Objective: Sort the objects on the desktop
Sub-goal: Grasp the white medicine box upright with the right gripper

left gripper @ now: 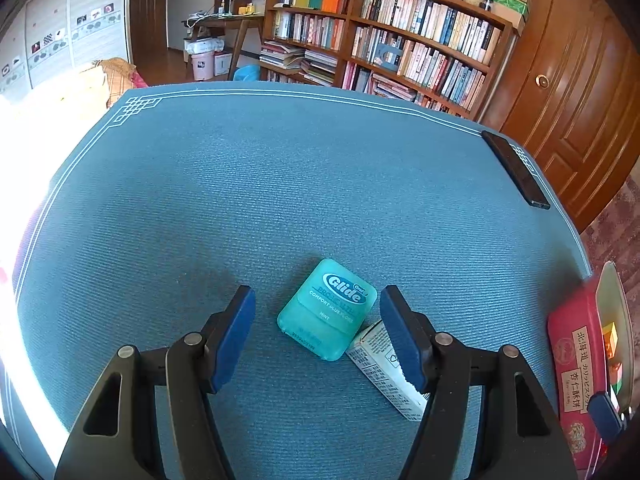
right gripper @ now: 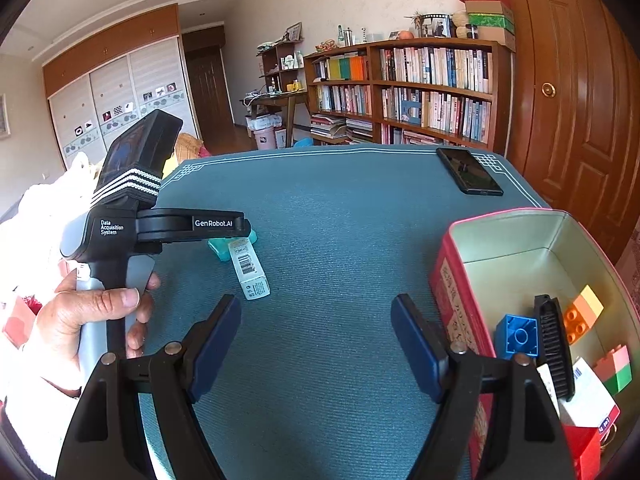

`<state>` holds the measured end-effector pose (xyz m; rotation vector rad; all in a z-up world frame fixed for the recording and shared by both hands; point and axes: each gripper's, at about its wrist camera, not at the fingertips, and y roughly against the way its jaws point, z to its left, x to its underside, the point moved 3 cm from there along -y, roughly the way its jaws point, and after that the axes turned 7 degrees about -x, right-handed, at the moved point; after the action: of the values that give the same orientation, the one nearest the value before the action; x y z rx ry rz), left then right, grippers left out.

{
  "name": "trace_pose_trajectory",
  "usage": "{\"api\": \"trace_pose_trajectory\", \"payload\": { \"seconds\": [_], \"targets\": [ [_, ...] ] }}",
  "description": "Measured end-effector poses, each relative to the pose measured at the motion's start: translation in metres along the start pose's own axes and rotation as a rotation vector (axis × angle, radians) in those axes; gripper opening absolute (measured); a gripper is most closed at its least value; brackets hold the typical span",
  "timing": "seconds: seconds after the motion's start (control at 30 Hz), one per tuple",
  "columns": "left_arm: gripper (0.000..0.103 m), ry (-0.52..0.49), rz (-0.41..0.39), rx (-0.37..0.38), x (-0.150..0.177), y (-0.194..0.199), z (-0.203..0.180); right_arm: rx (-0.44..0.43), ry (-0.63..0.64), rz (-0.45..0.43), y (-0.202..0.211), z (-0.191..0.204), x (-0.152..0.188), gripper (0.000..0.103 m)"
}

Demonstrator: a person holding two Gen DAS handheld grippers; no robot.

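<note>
**Floss case between my left fingers**

Floss case (left gripper: 327,309), teal, lies flat on the blue mat (left gripper: 280,184), framed by my left gripper (left gripper: 318,330), jaws spread wide and touching nothing. A white carton (left gripper: 382,370) lies against it. My right gripper (right gripper: 316,344) gapes empty beside the red tin (right gripper: 452,280), which holds toy bricks (right gripper: 582,312) and a black comb (right gripper: 554,344).

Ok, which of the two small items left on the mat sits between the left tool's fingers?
The teal floss case, centred in the open left tool. The white carton lies beside it, partly under the tool's right finger.
</note>
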<state>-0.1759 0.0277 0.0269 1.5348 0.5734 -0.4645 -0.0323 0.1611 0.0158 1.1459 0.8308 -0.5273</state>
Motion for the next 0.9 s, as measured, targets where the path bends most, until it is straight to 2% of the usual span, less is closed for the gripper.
{"api": "trace_pose_trajectory", "payload": {
  "seconds": [0.37, 0.47, 0.57, 0.8, 0.9],
  "targets": [
    [0.068, 0.017, -0.025, 0.042, 0.005, -0.003, 0.009, -0.016, 0.011, 0.039, -0.017, 0.008, 0.007, 0.081],
    [0.068, 0.012, -0.013, 0.088, 0.006, -0.006, 0.005, -0.018, 0.025, 0.05, -0.022, 0.012, 0.009, 0.081],
    [0.068, 0.006, -0.012, 0.101, 0.006, -0.006, 0.003, -0.025, 0.059, 0.051, -0.028, 0.02, 0.006, 0.081],
    [0.068, 0.03, 0.002, 0.142, 0.006, -0.006, 0.008, -0.121, 0.046, 0.115, -0.059, 0.029, -0.003, 0.081],
    [0.068, 0.03, 0.002, 0.144, 0.005, -0.007, 0.007, -0.134, 0.062, 0.134, -0.073, 0.037, -0.005, 0.079]
  ]
}}
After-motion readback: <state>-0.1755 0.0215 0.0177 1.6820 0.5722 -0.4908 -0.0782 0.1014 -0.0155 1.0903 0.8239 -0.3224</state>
